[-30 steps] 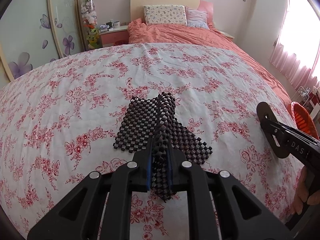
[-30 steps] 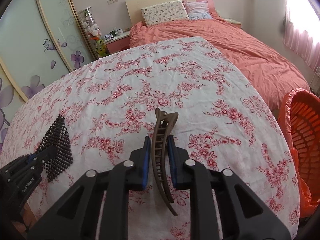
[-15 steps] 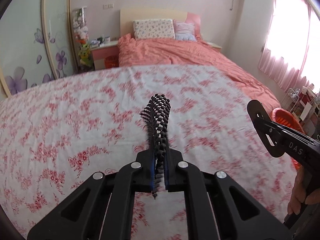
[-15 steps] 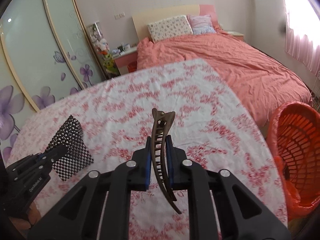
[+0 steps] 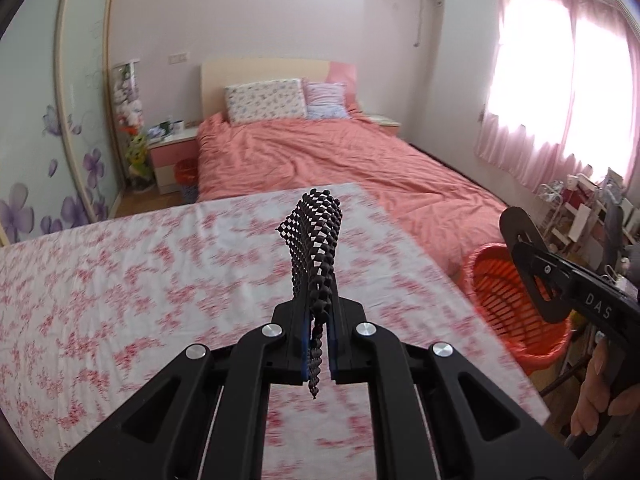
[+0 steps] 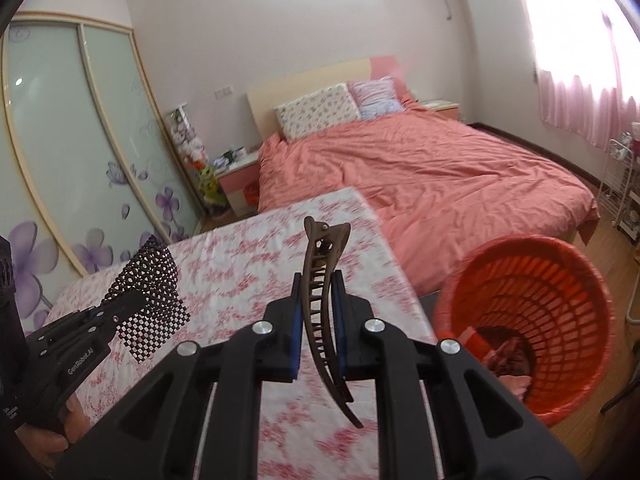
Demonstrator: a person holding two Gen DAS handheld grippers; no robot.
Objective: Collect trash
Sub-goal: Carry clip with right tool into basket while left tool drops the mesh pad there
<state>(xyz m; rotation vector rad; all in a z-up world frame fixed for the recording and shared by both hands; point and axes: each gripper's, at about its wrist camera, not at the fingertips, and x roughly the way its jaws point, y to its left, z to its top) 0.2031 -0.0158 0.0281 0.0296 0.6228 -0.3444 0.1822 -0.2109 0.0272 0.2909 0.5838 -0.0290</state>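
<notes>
My left gripper (image 5: pixel 318 338) is shut on a black mesh mat (image 5: pixel 316 248) and holds it in the air above the floral-clothed table (image 5: pixel 140 280). The mat also shows in the right wrist view (image 6: pixel 150 300). My right gripper (image 6: pixel 316 328) is shut on a brown hair claw clip (image 6: pixel 322 300), which stands upright between the fingers. An orange slotted trash basket (image 6: pixel 560 308) stands on the floor at the table's right edge, with some scraps inside. It also shows in the left wrist view (image 5: pixel 500 304), behind the right gripper's body (image 5: pixel 560 288).
A bed with a salmon cover (image 5: pixel 340 160) lies beyond the table. A pink nightstand (image 5: pixel 172 160) and a sliding wardrobe with purple flowers (image 6: pixel 80 184) are at the left. A wire rack (image 6: pixel 624 192) and pink curtains (image 5: pixel 560 92) are at the right.
Both grippers have risen from the table and swung right. The mesh mat left the tabletop and now hangs in the left gripper. The orange basket has come more fully into view.
</notes>
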